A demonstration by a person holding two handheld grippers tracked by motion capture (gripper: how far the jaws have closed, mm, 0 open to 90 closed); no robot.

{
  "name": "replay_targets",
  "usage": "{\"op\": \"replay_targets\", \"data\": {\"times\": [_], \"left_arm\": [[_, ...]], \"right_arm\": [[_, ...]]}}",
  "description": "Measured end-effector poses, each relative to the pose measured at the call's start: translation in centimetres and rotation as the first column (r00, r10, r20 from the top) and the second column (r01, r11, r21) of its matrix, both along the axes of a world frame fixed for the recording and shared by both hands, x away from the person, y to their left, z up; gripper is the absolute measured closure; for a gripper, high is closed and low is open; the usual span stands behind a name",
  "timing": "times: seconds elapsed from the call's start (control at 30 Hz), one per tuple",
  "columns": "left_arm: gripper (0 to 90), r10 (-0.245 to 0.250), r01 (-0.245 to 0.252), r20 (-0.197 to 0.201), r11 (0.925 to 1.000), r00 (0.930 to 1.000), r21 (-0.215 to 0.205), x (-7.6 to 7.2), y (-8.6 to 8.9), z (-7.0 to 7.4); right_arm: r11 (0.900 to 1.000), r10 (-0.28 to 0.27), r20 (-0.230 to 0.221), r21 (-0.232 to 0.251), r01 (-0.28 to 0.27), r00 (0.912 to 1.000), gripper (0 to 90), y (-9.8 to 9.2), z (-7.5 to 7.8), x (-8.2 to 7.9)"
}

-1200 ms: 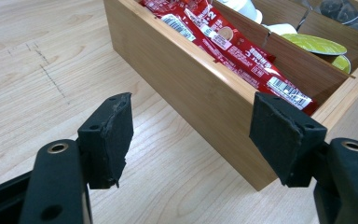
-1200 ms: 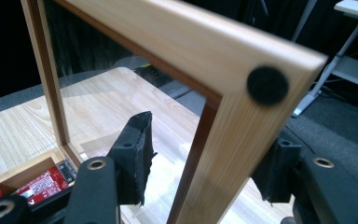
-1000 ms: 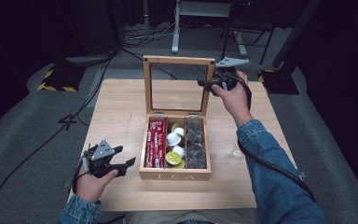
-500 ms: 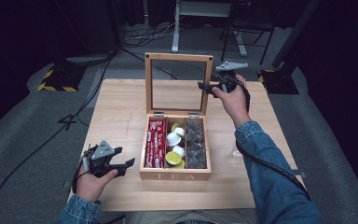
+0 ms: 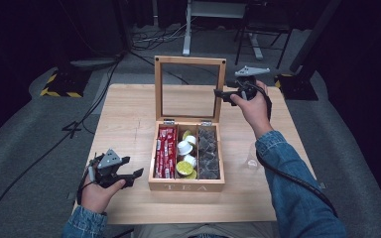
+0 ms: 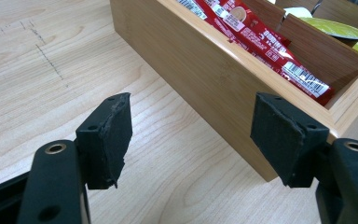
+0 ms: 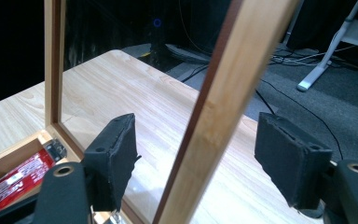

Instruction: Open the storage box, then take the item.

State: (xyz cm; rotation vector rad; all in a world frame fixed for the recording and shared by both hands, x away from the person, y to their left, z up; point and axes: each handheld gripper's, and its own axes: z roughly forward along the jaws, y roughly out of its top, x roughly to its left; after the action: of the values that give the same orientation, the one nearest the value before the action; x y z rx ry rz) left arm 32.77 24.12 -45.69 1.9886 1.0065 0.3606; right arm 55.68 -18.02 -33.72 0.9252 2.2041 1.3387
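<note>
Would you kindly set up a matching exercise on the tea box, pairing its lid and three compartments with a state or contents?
Things:
1. lid
2. left compartment
3. middle compartment
4. right compartment

States or contents:
A. white and yellow-green capsules
B. dark pyramid tea bags
C. standing upright, open
D. red sachets

Pairs: 1-C, 2-D, 3-A, 4-B

The setting is a dark recording lab: a wooden table [image 5: 129, 124] on grey carpet [image 5: 25, 148], loose cables [image 5: 144, 42] at upper centre, metal stand legs [image 5: 186, 29], hazard-striped base [image 5: 59, 87] upper left.
</note>
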Motion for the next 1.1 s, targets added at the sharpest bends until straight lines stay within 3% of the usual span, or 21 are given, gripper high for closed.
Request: {"op": "replay_targets", "data": {"times": [0.27, 0.53, 0.77, 0.93, 1.1], "left_arm": [[29.5, -0.012, 0.011, 0.009, 0.9999, 0.9999, 0.001, -0.1, -0.2, 0.4], [29.5, -0.019, 0.019, 0.014, 0.9998, 0.9997, 0.01, -0.2, -0.3, 0.4], [29.5, -0.022, 0.021, 0.008, 0.9996, 0.9997, 0.018, -0.4, -0.2, 0.4], [29.4, -0.015, 0.015, -0.006, 0.9996, 0.9999, 0.025, -0.7, 0.0, 0.1], [28.2, -0.006, 0.009, -0.044, 0.998, 0.999, 0.062, -1.0, 0.3, -0.6]], "right_arm": [[0.998, 0.044, -0.013, 0.042, -0.043, 0.999, 30.2, -2.5, 2.3, -2.5], [0.993, 0.106, -0.013, 0.046, -0.105, 0.9943, 31.2, -3.7, 2.9, -5.4], [0.985, 0.163, -0.028, 0.064, -0.161, 0.9863, 30.8, -3.9, 2.2, -8.6], [0.981, 0.188, -0.038, 0.057, -0.186, 0.9814, 30.7, -3.4, 1.6, -9.9], [0.977, 0.213, -0.081, 0.008, -0.213, 0.9736, 32.5, -2.1, -0.1, -11.1]]}}
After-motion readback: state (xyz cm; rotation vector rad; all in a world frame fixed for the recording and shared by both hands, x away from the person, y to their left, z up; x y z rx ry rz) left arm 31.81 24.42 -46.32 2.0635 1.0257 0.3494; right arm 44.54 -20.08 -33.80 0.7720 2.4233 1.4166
